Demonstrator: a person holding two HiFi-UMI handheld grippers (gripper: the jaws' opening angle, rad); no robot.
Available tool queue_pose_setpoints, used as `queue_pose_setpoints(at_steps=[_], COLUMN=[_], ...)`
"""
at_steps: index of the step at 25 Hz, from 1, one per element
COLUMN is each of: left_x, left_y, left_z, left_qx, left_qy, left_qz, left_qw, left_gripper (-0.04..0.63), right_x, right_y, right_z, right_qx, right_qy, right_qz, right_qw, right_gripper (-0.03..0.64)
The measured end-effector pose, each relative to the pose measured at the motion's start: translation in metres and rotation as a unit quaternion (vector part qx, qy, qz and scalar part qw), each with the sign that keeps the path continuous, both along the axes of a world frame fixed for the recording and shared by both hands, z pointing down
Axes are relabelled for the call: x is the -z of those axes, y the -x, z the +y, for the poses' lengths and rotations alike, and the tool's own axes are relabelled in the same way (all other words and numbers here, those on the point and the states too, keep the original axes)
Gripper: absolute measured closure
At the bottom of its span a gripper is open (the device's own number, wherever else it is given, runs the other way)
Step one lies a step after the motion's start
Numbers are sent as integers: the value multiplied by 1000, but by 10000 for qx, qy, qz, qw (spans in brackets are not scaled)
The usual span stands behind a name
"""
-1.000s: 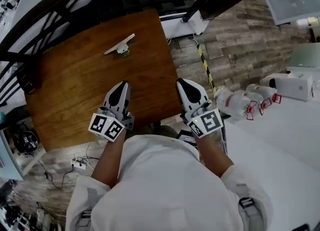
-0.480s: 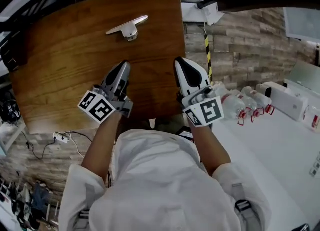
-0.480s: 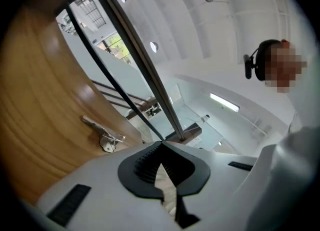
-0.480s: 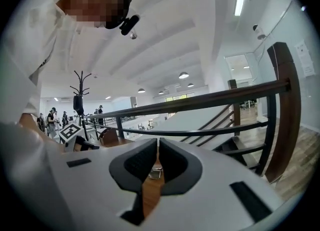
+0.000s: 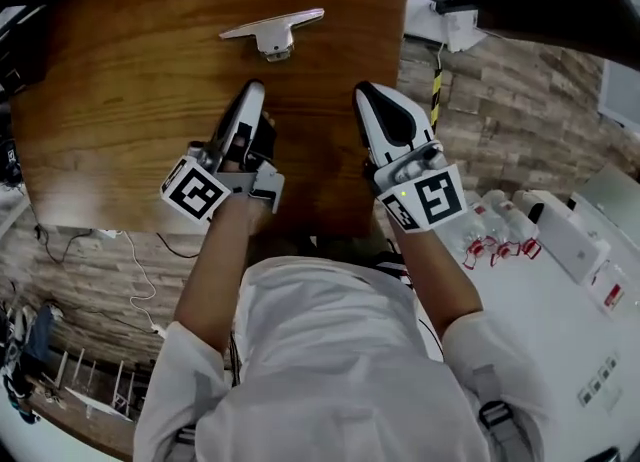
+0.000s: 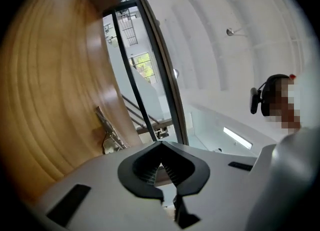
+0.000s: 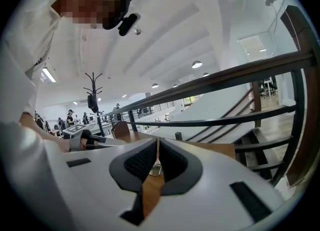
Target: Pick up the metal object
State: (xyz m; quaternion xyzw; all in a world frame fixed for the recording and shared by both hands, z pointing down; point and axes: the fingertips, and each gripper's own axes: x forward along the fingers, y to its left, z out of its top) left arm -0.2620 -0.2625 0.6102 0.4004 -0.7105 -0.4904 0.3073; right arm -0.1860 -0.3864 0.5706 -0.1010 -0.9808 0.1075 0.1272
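While the person leans over the wooden table, both grippers have come forward. A second ago they hung just over the near edge. Now they reach well in over the wood. The left gripper has also rolled onto its side, so its marker cube faces a new way.

The left gripper's jaws are pressed together with nothing in them. The right gripper is pressed together too and holds nothing. It is over the table close to the right edge.

The metal object lies near the far edge of the table, a little right of the middle. It looks like a flat silver bar on a short foot. No gripper touches it. The left gripper's tip is the nearer one, but there is bare wood between them. In the left gripper view the metal object shows ahead and off to the left.

This looks like the reaching part of the job, so the pick-up has not begun. I think one gripper must first spread its jaws, or it will only bump the bar.
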Motion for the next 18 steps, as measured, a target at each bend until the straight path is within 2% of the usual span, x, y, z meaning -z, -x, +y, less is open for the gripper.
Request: queue_pose_setpoints(at_steps=[3, 7, 10, 15, 18], left_x=[-7, -36, -54, -73, -80], left_y=[6, 10, 11, 16, 21], left_z=[-12, -14, -15, -18, -16], left_qx=[279, 815, 1063, 1357, 1627], left_qy=[-507, -639, -669, -925, -1190], left_qz=[342, 984, 1242, 1620, 1889], left_qw=[9977, 9897, 9843, 9730, 9611], left_gripper=[581, 577, 480, 442, 423], right_x=[-2, -3, -7, -21, -23], right_y=[7, 10, 6, 2, 1], right_z=[-5, -14, -22, -34, -36], right_qx=[60, 109, 125, 53, -2], right_qy=[20, 44, 57, 93, 131], right_qz=[-5, 29, 80, 205, 217], right_qw=[10000, 9999, 9999, 9997, 9997], right_gripper=[588, 588, 588, 588, 588])
